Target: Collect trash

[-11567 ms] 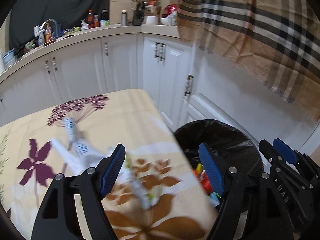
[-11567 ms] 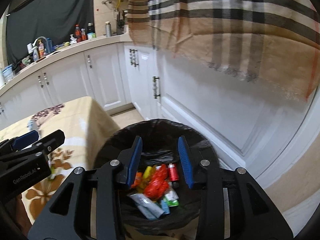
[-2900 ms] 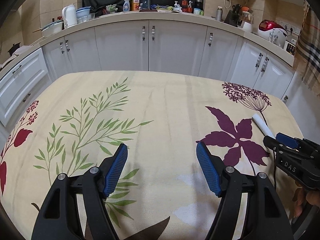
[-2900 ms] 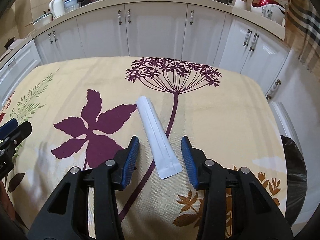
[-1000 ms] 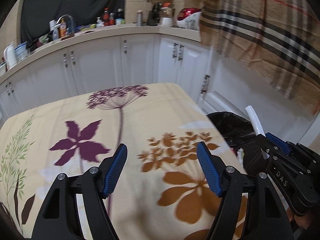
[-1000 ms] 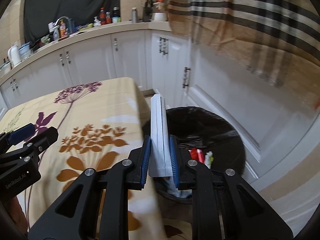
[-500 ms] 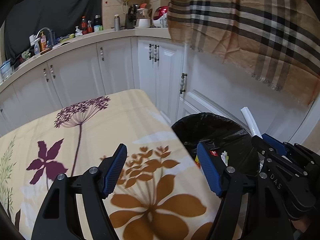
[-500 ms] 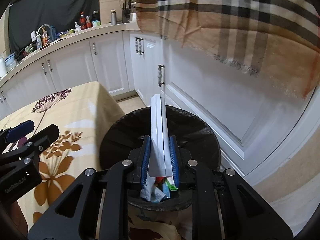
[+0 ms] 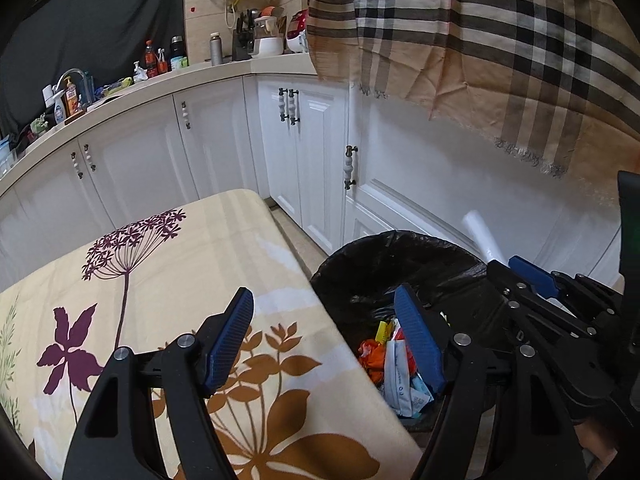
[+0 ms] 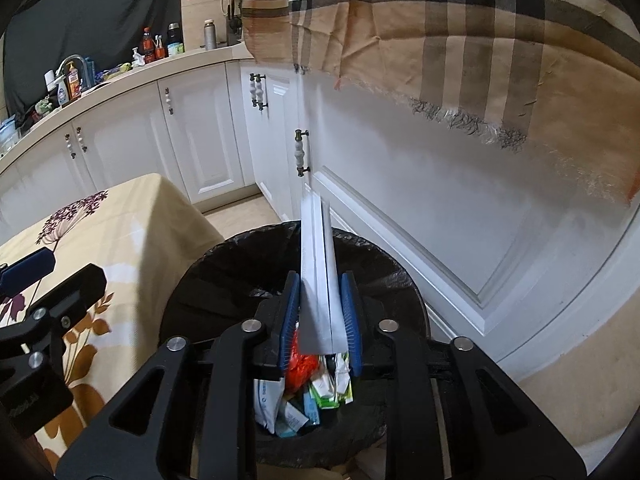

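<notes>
Right wrist view: your right gripper [image 10: 319, 312] has just been opening; the white wrapper [image 10: 316, 276] stands loose between its spread pads over the black bin [image 10: 192, 280]. Hold centred there until it drops clear. Your left gripper [image 9: 328, 340] hangs spread, empty, beside the table's corner.

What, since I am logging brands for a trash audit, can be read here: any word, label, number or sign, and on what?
No text reads clearly.
Left gripper, its body in the right wrist view: faint lettering, too dim to read.
Wrappers in the trash bin: print too small.
Bottles on the counter: labels too small.
Long white packet: no print visible.
</notes>
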A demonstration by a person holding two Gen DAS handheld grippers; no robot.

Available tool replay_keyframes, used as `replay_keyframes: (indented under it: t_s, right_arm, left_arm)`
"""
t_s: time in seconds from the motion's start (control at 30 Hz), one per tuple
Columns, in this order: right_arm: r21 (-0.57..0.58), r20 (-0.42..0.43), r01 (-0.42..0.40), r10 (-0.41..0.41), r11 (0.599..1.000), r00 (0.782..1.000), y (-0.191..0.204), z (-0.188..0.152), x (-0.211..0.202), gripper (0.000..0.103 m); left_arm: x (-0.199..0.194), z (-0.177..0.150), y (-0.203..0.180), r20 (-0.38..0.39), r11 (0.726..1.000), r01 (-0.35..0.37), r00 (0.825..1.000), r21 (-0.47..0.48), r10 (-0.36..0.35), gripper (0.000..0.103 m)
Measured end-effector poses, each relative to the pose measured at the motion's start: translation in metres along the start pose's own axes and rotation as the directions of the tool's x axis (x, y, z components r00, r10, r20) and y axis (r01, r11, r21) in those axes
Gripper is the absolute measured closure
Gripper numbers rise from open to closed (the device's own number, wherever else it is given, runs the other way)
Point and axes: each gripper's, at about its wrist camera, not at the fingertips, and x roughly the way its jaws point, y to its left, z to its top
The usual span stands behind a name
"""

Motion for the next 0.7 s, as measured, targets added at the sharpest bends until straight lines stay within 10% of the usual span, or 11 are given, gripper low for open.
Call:
replay_keyframes:
  t_s: [0.7]
  right_arm:
    - [0.026,0.040,0.028,-0.029,0.999,0.999,-0.001,-0.010,-0.032,0.049]
  left_arm:
    - [-0.015,-0.002,0.003,0.035,1.000,-0.004,0.999,-0.009,0.004,0.025]
